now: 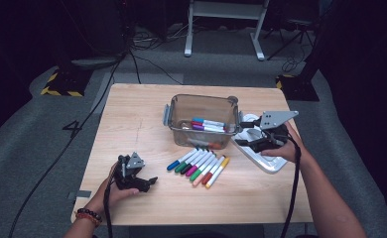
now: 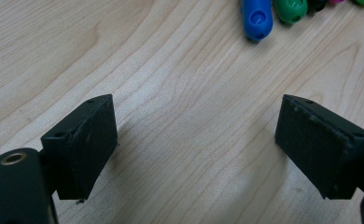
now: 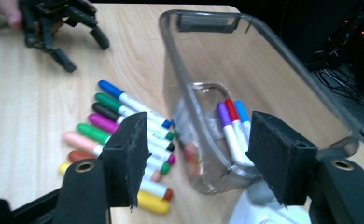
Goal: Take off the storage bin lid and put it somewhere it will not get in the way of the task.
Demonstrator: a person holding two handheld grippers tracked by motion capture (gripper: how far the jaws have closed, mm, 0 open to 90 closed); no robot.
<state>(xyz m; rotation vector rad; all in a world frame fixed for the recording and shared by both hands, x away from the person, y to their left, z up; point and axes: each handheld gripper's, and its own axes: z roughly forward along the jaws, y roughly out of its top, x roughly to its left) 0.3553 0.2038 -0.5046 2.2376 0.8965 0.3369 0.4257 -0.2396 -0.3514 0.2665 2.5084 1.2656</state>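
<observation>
a pale "4" [image 1: 73,128] on the grey floor left of the table

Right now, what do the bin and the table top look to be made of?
The bin looks like clear, smoky-tinted hard plastic: the markers inside show through its glossy walls. The table top looks like pale wood or wood-look laminate, matte, with visible grain lines.

Open right claw [image 3: 196,158] before bin [image 3: 264,84], markers [image 3: 119,135] beside.
</observation>
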